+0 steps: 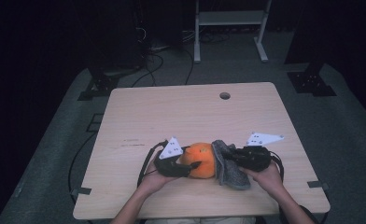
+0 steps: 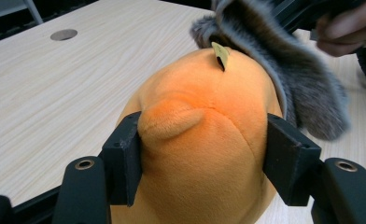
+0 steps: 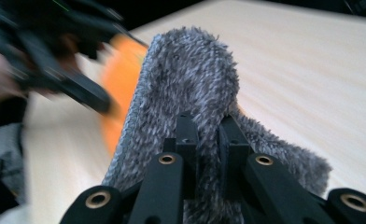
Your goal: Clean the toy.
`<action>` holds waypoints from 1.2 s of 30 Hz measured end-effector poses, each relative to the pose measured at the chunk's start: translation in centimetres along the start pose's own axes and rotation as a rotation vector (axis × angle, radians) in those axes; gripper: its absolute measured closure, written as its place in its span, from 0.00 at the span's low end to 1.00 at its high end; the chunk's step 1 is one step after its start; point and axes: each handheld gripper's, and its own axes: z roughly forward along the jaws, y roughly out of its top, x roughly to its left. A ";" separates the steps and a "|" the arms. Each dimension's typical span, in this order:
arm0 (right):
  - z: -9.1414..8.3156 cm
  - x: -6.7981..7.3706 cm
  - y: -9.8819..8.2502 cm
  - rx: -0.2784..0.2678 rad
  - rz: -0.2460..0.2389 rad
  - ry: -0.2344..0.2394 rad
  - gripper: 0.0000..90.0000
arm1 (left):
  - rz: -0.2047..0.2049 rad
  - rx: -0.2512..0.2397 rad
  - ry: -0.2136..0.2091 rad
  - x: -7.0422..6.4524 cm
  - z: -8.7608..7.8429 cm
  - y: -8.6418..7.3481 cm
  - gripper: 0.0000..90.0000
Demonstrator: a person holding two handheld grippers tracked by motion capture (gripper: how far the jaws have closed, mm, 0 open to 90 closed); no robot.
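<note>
Orange plush toy (image 1: 200, 160) at lower centre of the high view on the wooden table (image 1: 172, 112), left gripper (image 2: 202, 156) pads squeezing its sides, grey fuzzy cloth (image 1: 230, 163) draped against its right side, pinched by the right gripper (image 3: 208, 135), jaws nearly together.

Two black handheld grippers, the left gripper (image 1: 190, 164) and right gripper (image 1: 231, 156), each carry a grey triangular plate, brass-ringed screw holes and trailing black cable.
</note>
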 end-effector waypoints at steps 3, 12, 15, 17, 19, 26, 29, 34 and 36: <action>0.3 2.1 1.7 -0.036 -0.067 0.041 0.90 | 0.016 0.002 -0.015 -0.7 0.3 0.3 0.41; 1.4 1.5 1.2 -0.001 -0.040 0.022 0.90 | 0.013 -0.035 -0.053 -0.7 0.2 -0.3 0.32; 1.3 1.2 0.5 0.002 -0.026 0.012 0.90 | 0.001 -0.054 -0.080 0.1 0.2 -0.5 0.22; 1.1 1.1 0.2 0.002 -0.022 0.007 0.90 | -0.047 -0.054 -0.110 1.0 0.1 -0.9 0.15; 0.9 1.0 0.0 0.008 -0.027 0.001 0.90 | -0.077 -0.050 -0.151 1.7 0.2 -1.2 0.12; 0.5 0.6 -0.5 0.006 -0.009 -0.015 0.90 | -0.147 -0.023 -0.222 2.8 0.9 -2.2 0.08; 0.7 0.8 -0.3 -0.001 -0.009 -0.018 0.90 | -0.107 -0.022 -0.158 2.0 0.9 -1.8 0.25; 0.4 2.5 1.3 -0.049 -0.054 0.008 0.90 | -0.058 -0.003 -0.079 0.3 0.9 -0.6 0.33; 0.5 3.2 1.8 -0.052 -0.085 0.007 0.90 | -0.048 0.005 -0.062 -0.2 0.9 -0.2 0.32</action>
